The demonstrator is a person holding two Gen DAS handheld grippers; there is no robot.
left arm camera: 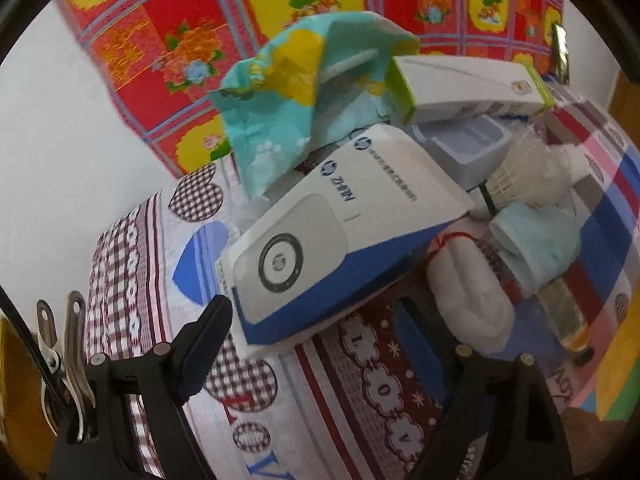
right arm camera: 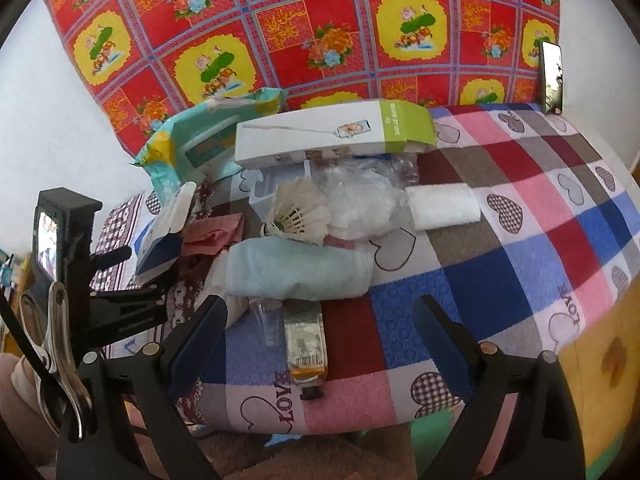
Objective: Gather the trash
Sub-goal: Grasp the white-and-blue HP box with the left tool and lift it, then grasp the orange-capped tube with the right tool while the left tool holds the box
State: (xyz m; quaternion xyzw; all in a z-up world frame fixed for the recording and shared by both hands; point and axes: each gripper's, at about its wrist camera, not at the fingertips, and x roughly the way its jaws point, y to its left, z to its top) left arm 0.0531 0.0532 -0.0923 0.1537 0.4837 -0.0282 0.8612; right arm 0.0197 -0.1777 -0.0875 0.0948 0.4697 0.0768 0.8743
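Seen along two hand-held tongs over a patchwork "LOVE" cloth (right arm camera: 520,216): left gripper (left arm camera: 308,344) spread wide, its left finger (left arm camera: 208,344) touching the near corner of a white-and-blue box (left arm camera: 320,248), nothing clamped. Right gripper (right arm camera: 320,344) likewise apart and empty, poised above a small tube (right arm camera: 306,344) lying cap-forward on the cloth.

Just beyond the tube, a pale blue folded cloth (right arm camera: 296,272) lying crosswise, with a pink crumpled piece (right arm camera: 216,236) to its left. Behind these, a feathered shuttlecock (right arm camera: 298,216) resting against a clump of clear crinkled plastic (right arm camera: 360,196), and a rolled white cloth (right arm camera: 444,204) just to the right.

Further back, a long white box with green ends (right arm camera: 336,136) propped across the heap, and a crumpled teal-and-yellow wrapper (right arm camera: 188,140) at its left end. From the left-wrist view, a white plastic tray (left arm camera: 468,144) visible under the long box.

At the rear, a red floral sheet (right arm camera: 280,28) hung against the wall, with a phone (right arm camera: 552,80) standing upright at far right
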